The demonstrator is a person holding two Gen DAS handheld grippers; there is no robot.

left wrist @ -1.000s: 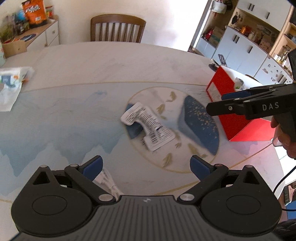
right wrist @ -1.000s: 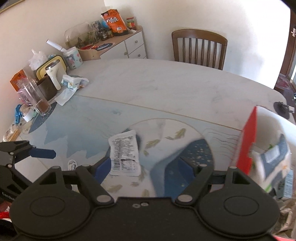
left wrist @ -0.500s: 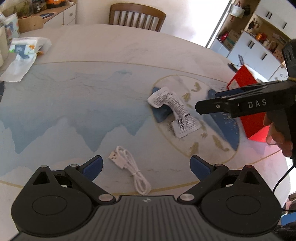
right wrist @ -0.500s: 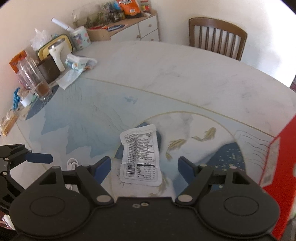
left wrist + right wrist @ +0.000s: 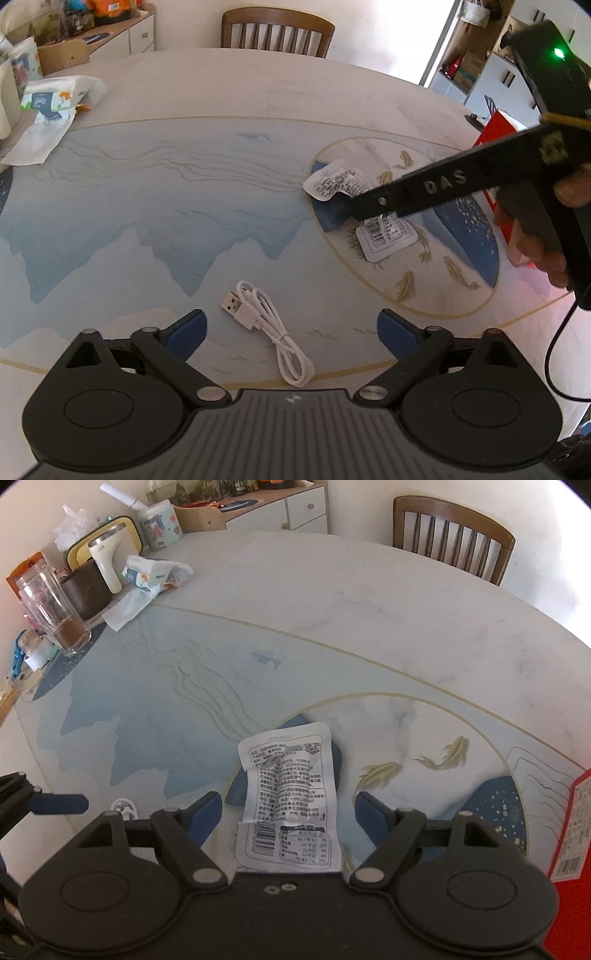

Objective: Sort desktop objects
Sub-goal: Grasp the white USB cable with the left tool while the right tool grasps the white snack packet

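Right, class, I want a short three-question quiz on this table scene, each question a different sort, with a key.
1. True or false: the left gripper is shut on the white cable.
2. Multiple choice: the wrapper lies (A) inside the red box, (B) flat on the table between the right gripper's fingers, (C) on the chair.
3. Fill in: the cable's loose end carries a ____ plug.

Key: 1 false, both grippers are open and empty; 2 B; 3 USB.
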